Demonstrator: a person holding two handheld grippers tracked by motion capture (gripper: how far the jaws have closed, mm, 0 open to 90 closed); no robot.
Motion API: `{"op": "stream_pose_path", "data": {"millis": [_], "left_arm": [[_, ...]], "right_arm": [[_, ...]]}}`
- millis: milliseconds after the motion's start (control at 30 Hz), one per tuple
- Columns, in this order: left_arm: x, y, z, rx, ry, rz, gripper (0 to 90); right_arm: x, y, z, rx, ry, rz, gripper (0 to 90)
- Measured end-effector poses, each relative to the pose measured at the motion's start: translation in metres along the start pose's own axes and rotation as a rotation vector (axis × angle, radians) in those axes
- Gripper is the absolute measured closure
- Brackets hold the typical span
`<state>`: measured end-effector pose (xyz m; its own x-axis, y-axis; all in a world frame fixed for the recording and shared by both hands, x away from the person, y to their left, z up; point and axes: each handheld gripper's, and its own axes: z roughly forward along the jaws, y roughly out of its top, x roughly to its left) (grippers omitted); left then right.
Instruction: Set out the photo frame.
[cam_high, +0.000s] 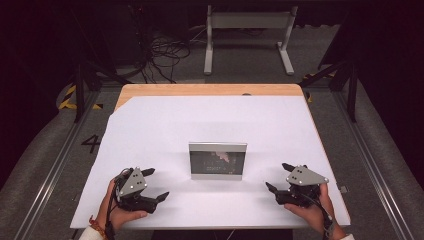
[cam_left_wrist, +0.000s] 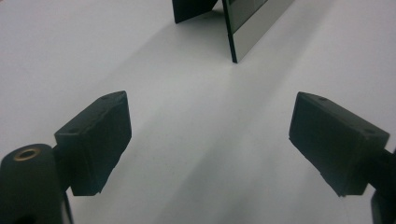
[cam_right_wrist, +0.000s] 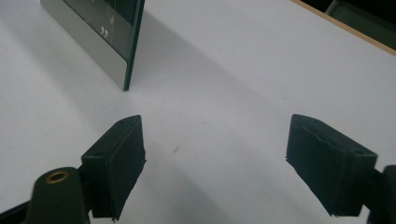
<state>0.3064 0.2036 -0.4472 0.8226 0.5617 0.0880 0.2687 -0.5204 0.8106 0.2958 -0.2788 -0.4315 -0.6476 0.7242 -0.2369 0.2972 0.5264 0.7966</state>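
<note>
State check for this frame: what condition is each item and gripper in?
Picture frame: upright on the white sheet, apart from both grippers.
Left gripper: open, nothing between its jaws.
Right gripper: open, nothing between its jaws.

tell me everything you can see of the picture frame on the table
The picture frame stands upright near the middle of the white sheet, facing the person. It is rectangular and wider than tall, with a silvery, metal-looking border around a dark glossy pane. A dark prop braces it from behind. Nothing else touches it.
</note>
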Motion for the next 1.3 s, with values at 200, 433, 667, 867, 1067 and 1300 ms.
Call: {"op": "stream_pose_path", "data": {"millis": [200,433,667,867,1067,1300], "left_arm": [[0.004,-0.009,-0.004,0.008,0.007,-0.016,12.0],[0.011,-0.015,-0.010,-0.002,0.020,-0.048,10.3],[0.011,-0.017,-0.009,0.021,0.023,-0.032,8.9],[0.009,-0.018,-0.011,0.021,0.019,-0.020,9.2],[0.008,-0.017,-0.010,0.031,0.023,-0.009,9.4],[0.007,-0.016,-0.008,0.034,0.018,-0.009,10.0]], "right_arm": [[-0.004,-0.007,-0.003,0.004,-0.023,0.007,17.8],[-0.004,-0.009,0.000,0.010,-0.023,0.006,16.8],[-0.001,-0.007,0.003,0.013,-0.016,-0.011,16.4],[0.002,-0.006,0.003,0.015,-0.021,-0.022,16.4],[0.002,-0.005,0.003,0.016,-0.020,-0.033,16.3],[0.001,-0.006,0.002,0.016,-0.022,-0.031,16.2]]}}
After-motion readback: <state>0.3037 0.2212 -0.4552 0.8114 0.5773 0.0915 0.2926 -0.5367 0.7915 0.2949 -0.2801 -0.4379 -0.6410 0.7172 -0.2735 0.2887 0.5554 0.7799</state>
